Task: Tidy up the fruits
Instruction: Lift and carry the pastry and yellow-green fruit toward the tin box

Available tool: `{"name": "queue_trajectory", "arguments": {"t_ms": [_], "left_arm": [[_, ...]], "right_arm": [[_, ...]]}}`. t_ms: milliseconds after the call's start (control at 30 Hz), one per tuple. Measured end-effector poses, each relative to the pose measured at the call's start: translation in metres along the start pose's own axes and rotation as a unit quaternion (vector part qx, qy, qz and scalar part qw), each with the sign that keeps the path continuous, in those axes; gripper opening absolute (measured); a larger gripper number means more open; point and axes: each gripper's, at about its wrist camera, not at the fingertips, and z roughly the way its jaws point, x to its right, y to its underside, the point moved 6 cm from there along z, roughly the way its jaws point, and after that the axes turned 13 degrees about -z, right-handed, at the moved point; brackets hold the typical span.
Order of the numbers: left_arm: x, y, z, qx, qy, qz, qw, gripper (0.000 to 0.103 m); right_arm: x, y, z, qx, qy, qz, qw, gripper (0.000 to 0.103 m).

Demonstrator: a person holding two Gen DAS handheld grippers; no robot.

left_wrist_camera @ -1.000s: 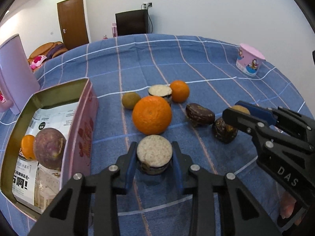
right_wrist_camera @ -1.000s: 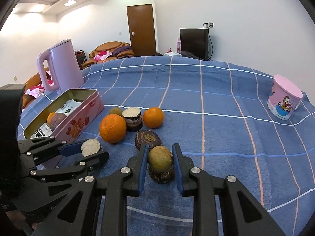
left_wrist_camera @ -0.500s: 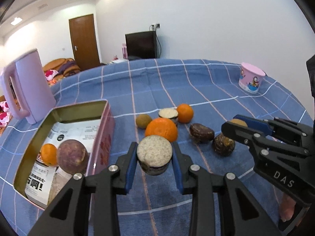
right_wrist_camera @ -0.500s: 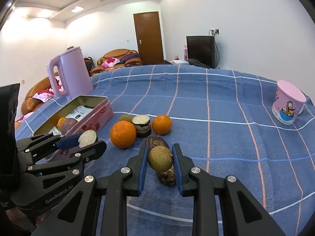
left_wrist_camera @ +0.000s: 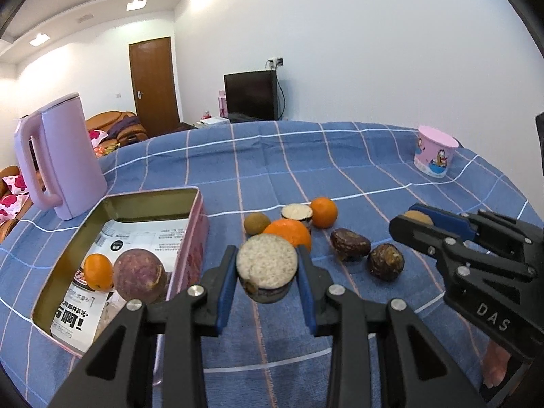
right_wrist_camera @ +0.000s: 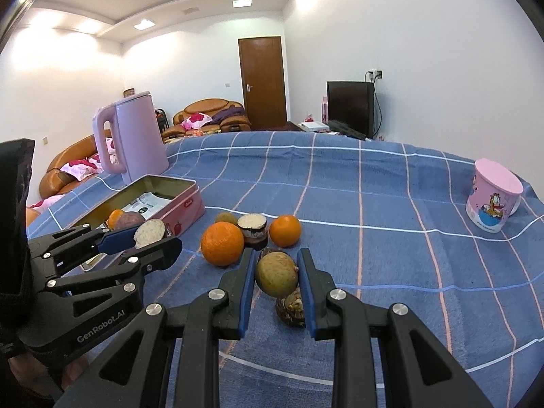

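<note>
Blue plaid tablecloth (left_wrist_camera: 340, 170); left tongs (left_wrist_camera: 267, 284) clamp cut fruit (left_wrist_camera: 267, 267), right tongs (right_wrist_camera: 277, 284) clamp kiwi (right_wrist_camera: 276, 273).

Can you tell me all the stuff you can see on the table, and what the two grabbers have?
tin box: 1, pink outside, gold inside, left on the cloth
small orange: 1, orange, inside the tin
round purple fruit: 1, purple, inside the tin
oranges: 2, orange, mid-cloth
cut half: 1, pale top, between the oranges
green-brown fruit: 1, behind the big orange
dark wrinkled fruits: 2, brown, right of the oranges
kettle: 1, pink, behind the tin
cup: 1, pink, upside down, far right
tablecloth: 1, blue checked
left gripper: shut on cut fruit half
right gripper: shut on greenish fruit
</note>
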Motion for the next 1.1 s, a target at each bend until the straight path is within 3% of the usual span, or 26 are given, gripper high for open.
{"name": "queue_trajectory", "arguments": {"t_ms": [1100], "left_arm": [[0.001, -0.005, -0.027, 0.075, -0.013, 0.003, 0.9971, 0.035]], "right_arm": [[-0.003, -0.007, -0.027, 0.071, 0.017, -0.01, 0.997, 0.026]]}}
